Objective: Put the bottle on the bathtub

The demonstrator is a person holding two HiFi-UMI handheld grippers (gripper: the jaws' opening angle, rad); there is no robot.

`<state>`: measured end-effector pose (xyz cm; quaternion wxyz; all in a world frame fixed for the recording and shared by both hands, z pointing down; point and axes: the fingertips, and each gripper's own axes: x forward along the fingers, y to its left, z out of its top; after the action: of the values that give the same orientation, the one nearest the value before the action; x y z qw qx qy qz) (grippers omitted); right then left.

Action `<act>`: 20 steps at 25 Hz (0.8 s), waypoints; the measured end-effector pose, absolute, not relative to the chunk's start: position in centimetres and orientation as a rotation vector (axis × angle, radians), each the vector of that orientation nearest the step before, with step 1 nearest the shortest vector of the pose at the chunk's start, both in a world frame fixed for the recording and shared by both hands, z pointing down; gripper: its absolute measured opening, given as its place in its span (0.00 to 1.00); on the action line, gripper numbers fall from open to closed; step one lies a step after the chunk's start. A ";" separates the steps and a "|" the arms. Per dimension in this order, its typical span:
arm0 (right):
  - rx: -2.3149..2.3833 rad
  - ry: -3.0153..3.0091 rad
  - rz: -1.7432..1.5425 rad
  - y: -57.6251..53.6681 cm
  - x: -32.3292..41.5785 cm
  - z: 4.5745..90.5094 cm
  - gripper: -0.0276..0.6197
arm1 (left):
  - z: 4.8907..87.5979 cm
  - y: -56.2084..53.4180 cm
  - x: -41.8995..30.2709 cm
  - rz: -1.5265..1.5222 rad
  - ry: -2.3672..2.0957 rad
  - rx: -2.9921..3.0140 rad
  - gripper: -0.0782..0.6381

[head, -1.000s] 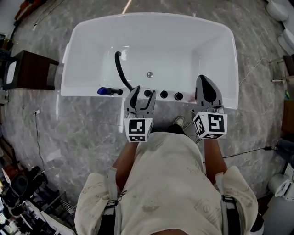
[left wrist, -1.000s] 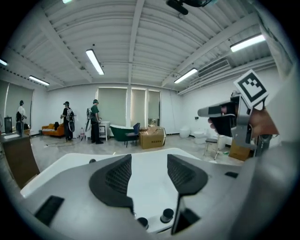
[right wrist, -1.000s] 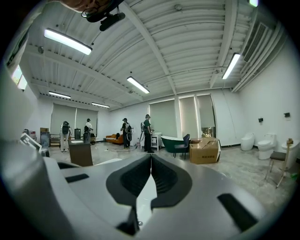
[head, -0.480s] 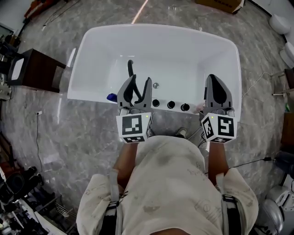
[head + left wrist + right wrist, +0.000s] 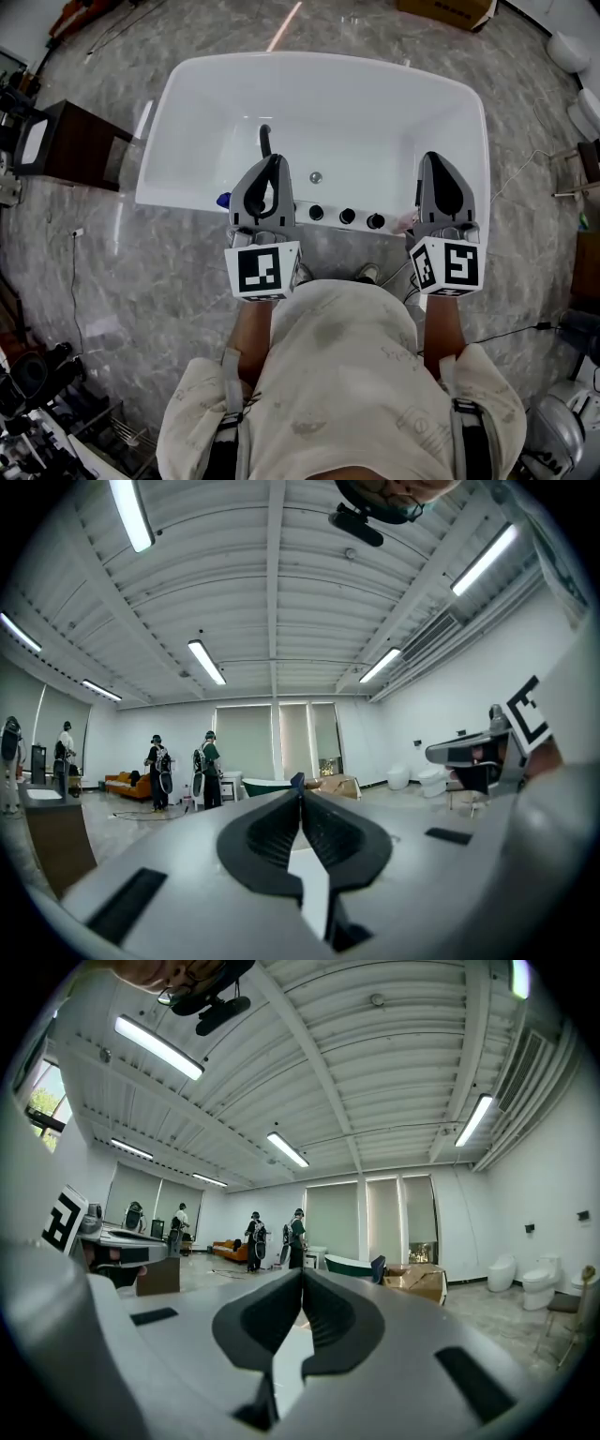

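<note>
- Left gripper (image 5: 274, 164) is sitting fully closed, jaws pressing together on nothing. It is hovering over the near rim of the tub (image 5: 319, 58), pointing out into the room.
- Right gripper (image 5: 433, 159) is doing the same further right along that rim: closed, empty.
- Bottle (image 5: 223, 199): only a blue sliver is showing, just left of the left gripper, apparently lying on the near rim. The rest is hiding behind the gripper, so I can't tell how it is resting.
- Placement is looking done, I'd judge, so the risk is now sitting mostly in the pull-away.
- Main risk: the left gripper body is hanging right beside the bottle. Any sideways or downward drift is going to nudge it. A bottle lying on a narrow rim is likely rolling into the tub or off onto the floor (image 5: 187, 272).
- Second cause: nothing is watching it. Both gripper cameras are looking at the ceiling and far room, and the gripper itself is blocking the head view.
- Hose (image 5: 264, 141) and knobs (image 5: 347, 216) are crowding the rim just right of the bottle, so swinging right is risking a snag. Lifting straight up is looking safer.
</note>
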<state>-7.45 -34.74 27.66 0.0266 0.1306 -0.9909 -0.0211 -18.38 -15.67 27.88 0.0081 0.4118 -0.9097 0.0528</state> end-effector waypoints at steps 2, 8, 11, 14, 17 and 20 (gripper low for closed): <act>0.418 -3.076 -0.074 -34.5 -7.2 27.3 0.03 | 27.7 -15.5 -18.0 0.163 -2.834 1.302 0.12; 0.407 -3.096 -0.102 -33.8 -6.7 27.0 0.03 | 27.4 -15.3 -17.3 0.161 -2.824 1.314 0.12; 0.395 -3.095 -0.103 -33.7 -6.8 27.1 0.03 | 27.4 -15.4 -17.3 0.125 -2.795 1.332 0.12; 0.394 -3.089 -0.097 -33.8 -6.7 27.2 0.03 | 27.8 -15.4 -17.4 0.103 -2.773 1.330 0.12; 0.398 -3.083 -0.096 -33.9 -6.4 27.5 0.03 | 28.2 -15.5 -17.2 0.124 -2.763 1.339 0.12; 0.404 -3.079 -0.099 -34.1 -6.1 27.7 0.03 | 28.7 -15.9 -17.0 0.130 -2.752 1.348 0.12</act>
<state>-6.14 -34.06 27.71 0.0172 0.1300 -0.9909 -0.0319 -16.96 -15.87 28.70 0.0374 0.4392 -0.8966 0.0423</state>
